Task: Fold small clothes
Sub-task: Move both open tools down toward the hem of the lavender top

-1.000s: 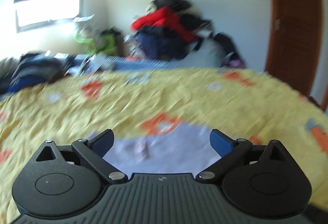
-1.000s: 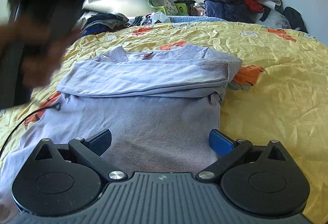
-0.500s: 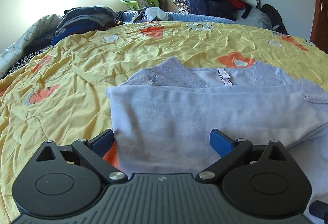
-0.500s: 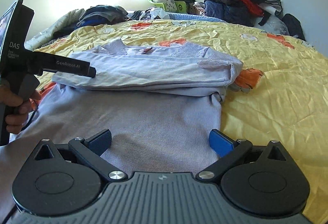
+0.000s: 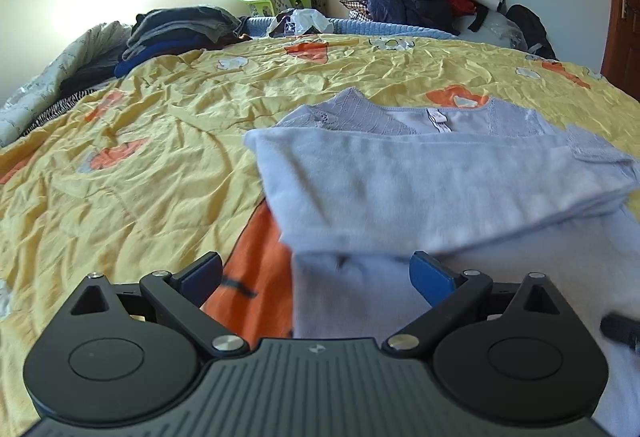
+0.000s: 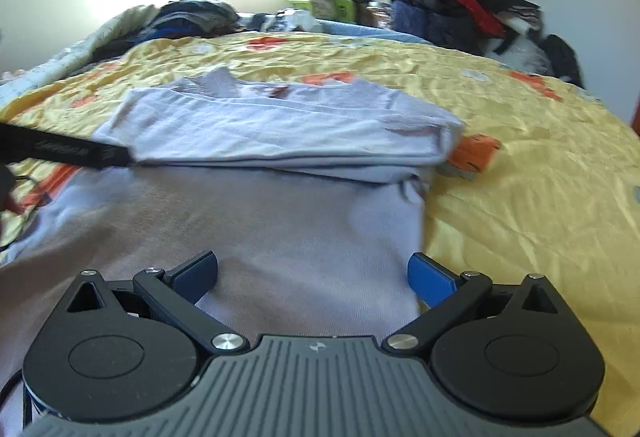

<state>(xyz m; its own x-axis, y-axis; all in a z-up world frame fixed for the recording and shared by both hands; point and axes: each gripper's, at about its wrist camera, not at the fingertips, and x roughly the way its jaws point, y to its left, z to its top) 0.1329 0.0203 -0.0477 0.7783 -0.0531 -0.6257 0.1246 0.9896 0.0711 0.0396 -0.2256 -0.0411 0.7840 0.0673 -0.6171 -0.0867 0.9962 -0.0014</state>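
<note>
Crumpled yellow bedspread (image 5: 160, 141), soft lilac knit top (image 6: 280, 125) part-folded, both hand-held grippers wide, empty.

Left wrist view: low, close over the lavender top's (image 5: 420, 189) left edge, facing the window wall. Right wrist view: low over its right edge, same heading. Shared: top, yellow bedspread (image 6: 520, 165).

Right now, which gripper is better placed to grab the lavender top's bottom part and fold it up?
Right. The right gripper is open directly over the lavender top; the left gripper straddles its left edge, half over the yellow bedspread.
</note>
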